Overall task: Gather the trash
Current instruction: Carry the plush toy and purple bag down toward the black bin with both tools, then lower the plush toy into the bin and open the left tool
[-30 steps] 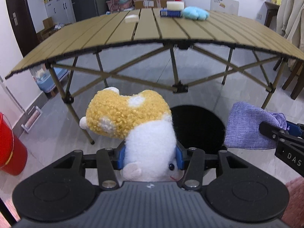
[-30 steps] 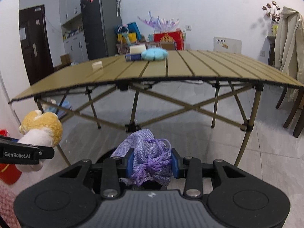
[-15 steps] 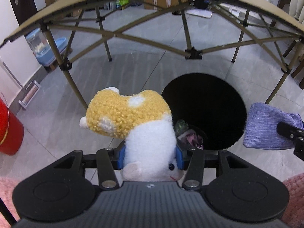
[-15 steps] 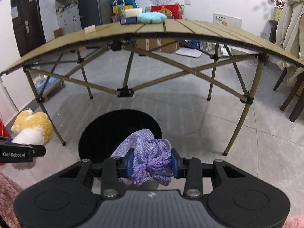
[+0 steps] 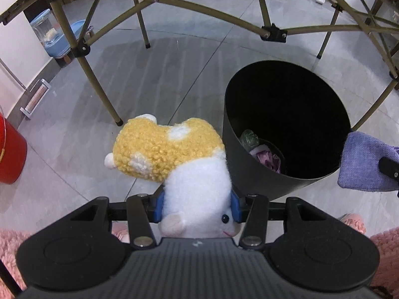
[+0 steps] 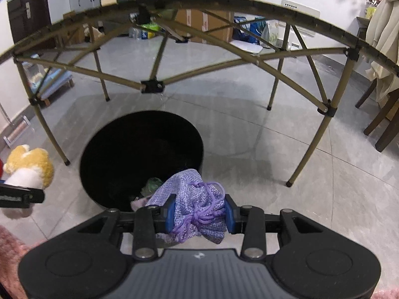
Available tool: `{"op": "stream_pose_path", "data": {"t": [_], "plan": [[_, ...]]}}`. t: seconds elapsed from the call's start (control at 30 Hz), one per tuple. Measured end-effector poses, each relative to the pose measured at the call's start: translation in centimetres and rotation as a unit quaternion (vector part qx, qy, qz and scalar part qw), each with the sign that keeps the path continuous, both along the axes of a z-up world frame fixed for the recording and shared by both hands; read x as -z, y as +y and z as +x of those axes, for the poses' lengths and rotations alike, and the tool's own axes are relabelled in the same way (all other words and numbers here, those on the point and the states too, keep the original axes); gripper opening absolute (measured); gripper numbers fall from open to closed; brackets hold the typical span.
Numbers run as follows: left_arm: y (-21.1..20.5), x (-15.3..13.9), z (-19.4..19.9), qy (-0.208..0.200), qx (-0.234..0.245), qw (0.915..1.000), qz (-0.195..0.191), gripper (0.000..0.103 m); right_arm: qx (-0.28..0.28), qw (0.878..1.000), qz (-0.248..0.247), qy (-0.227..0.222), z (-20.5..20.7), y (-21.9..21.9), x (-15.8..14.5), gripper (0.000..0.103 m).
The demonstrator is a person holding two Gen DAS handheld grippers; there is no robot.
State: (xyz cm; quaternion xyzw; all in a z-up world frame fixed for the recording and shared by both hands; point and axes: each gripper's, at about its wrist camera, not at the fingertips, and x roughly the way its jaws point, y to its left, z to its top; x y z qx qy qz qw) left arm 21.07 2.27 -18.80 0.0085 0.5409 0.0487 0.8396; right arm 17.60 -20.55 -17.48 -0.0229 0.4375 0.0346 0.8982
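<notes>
My left gripper (image 5: 197, 205) is shut on a yellow and white plush toy (image 5: 174, 154), held just left of a black bin (image 5: 249, 179) on the floor. My right gripper (image 6: 199, 214) is shut on a purple drawstring pouch (image 6: 194, 204), at the bin's (image 6: 94, 194) near right rim. The pouch also shows at the right edge of the left wrist view (image 5: 364, 162), and the plush toy at the left edge of the right wrist view (image 6: 27, 167). Inside the bin lie a green item (image 5: 249, 137) and purple scraps (image 5: 269, 158).
A folding slat table (image 6: 324, 27) stands over the floor beyond the bin, its legs (image 5: 99, 79) close by. A red bucket (image 5: 10, 154) is at the left. A wooden chair (image 6: 384, 124) is at the right. A pink rug (image 5: 384, 254) lies below.
Both grippers have dropped from table height and tipped down toward the bin, which now looms larger and closer. The plush toy and pouch stay gripped.
</notes>
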Motion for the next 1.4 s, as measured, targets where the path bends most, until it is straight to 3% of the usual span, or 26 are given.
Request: {"op": "stream_pose_path", "data": {"t": [0.37, 0.7, 1.17, 1.4], "plan": [[0.2, 1.0, 0.6, 0.027, -0.01, 0.9995, 0.009, 0.049, 0.018, 1.0, -0.001, 0.019, 1.3, -0.9, 1.5, 0.037], [0.2, 1.0, 0.6, 0.031, -0.006, 0.9995, 0.007, 0.049, 0.031, 1.0, -0.003, 0.005, 0.8, -2.2, 1.0, 0.037], [-2.1, -0.3, 0.7, 0.014, 0.014, 0.9994, 0.028, 0.049, 0.052, 0.999, -0.001, 0.01, 0.7, -3.8, 1.3, 0.037], [-4.7, -1.9, 2.4, -0.01, 0.033, 0.9992, 0.02, 0.049, 0.06, 0.998, -0.001, 0.018, 0.9, -4.2, 1.5, 0.037]]}}
